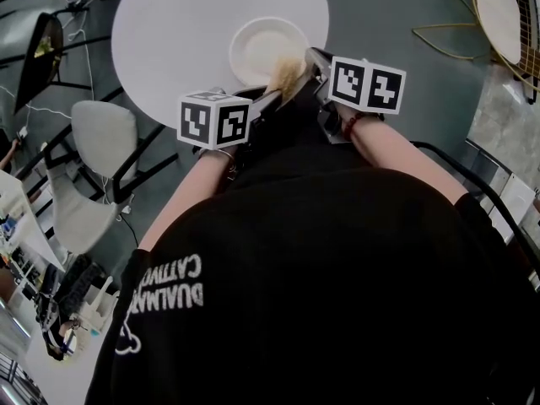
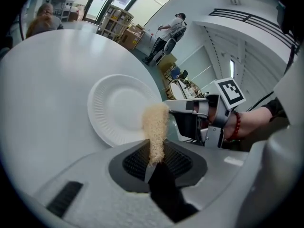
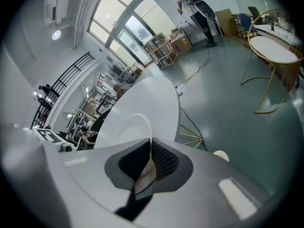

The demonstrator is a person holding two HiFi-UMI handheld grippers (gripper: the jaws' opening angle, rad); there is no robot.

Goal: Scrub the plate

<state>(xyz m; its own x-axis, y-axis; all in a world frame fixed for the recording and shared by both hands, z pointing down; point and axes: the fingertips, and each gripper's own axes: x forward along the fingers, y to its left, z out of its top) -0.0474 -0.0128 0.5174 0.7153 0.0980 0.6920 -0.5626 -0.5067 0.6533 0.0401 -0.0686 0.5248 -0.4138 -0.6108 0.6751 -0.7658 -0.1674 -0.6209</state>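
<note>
Both grippers at work on the white plate [image 2: 118, 108], which lies flat near the near edge of the round table [image 2: 42, 80].
Both forearms reach forward, slanting down. Left gripper [image 2: 154, 156] is clenched on a tan fibrous scrubber [image 2: 156, 125], its long axis running away from the jaws and its tip over the plate's right rim. Right gripper [image 3: 148, 161] clamps that rim. Shirt [image 1: 354, 277] print is upside down, not fully legible.
</note>
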